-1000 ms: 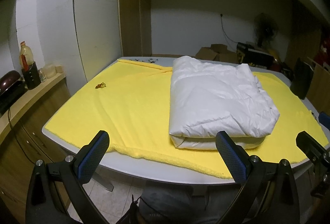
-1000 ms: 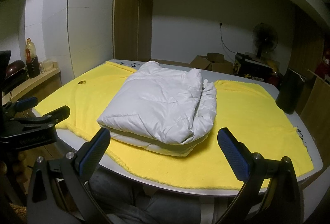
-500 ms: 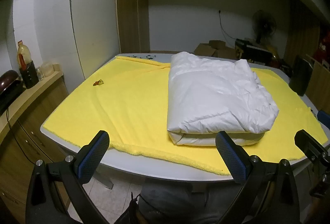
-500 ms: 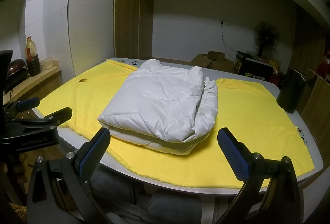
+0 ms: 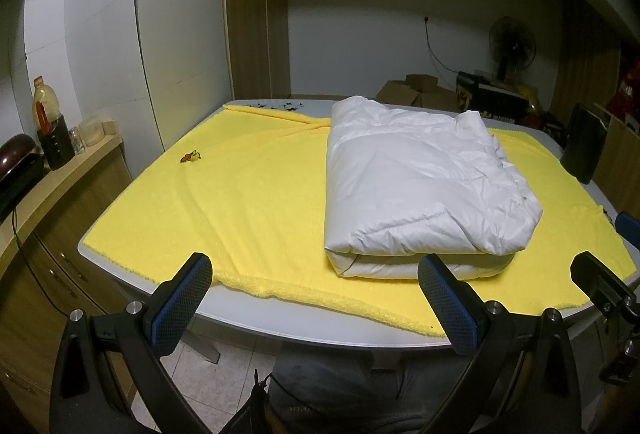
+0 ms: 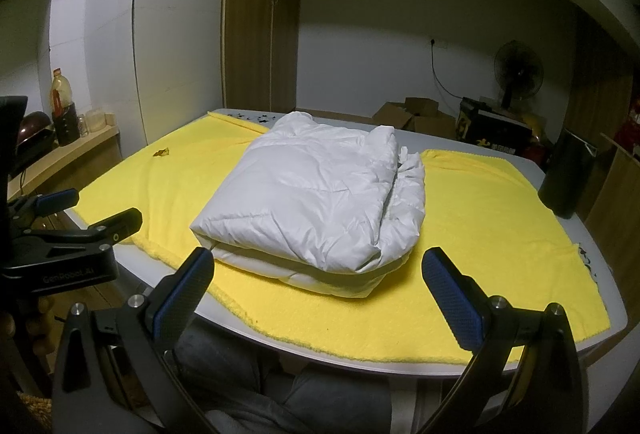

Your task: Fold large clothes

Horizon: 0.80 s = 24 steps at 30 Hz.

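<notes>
Your left tongs [image 5: 314,298] are held level just off the near edge of the worktop [image 5: 280,318], fingers spread wide with nothing between them, pointing across it toward the far wall. Your right tongs [image 6: 318,294] sit in the same pose, level, jaws wide apart and empty, just short of the worktop's near edge and beside the left pair. Neither touches cloth.

The white padded jacket [image 5: 420,190] lies folded into a thick rectangular bundle on the yellow blanket [image 5: 240,202] that covers the worktop. Its long axis runs from the near edge of the blanket toward the far edge. The closed fold faces you at the near end, with two stacked layers showing there. In the right wrist view the jacket [image 6: 316,202] shows its loose, rumpled edges along the side away from the left tongs. A small brown scrap [image 5: 190,156] lies on the blanket, well apart from the jacket.
</notes>
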### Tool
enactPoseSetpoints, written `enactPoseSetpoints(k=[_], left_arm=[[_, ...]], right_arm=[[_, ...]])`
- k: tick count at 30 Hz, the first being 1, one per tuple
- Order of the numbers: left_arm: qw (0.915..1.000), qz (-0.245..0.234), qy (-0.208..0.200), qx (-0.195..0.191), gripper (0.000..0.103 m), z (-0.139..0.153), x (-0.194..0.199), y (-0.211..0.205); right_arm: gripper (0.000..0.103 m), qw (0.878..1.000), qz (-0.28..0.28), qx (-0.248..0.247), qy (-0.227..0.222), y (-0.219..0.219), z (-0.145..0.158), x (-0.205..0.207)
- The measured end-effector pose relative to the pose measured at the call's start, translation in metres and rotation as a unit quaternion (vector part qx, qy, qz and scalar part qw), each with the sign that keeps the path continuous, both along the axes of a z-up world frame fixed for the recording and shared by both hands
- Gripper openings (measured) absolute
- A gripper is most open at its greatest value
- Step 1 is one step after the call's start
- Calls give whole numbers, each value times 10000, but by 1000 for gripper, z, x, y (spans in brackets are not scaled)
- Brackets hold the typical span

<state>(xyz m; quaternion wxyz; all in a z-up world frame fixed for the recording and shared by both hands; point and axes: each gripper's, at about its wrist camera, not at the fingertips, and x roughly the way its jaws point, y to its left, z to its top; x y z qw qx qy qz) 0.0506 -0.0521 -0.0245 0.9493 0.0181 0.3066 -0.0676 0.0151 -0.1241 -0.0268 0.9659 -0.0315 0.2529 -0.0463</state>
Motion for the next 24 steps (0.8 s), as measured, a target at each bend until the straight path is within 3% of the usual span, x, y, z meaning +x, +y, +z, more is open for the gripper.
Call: enactPoseSetpoints(k=[24], left_arm=[[10000, -18, 14, 1, 103, -2, -1, 1]], right_arm=[[103, 10000, 87, -38, 30, 0, -1, -2]])
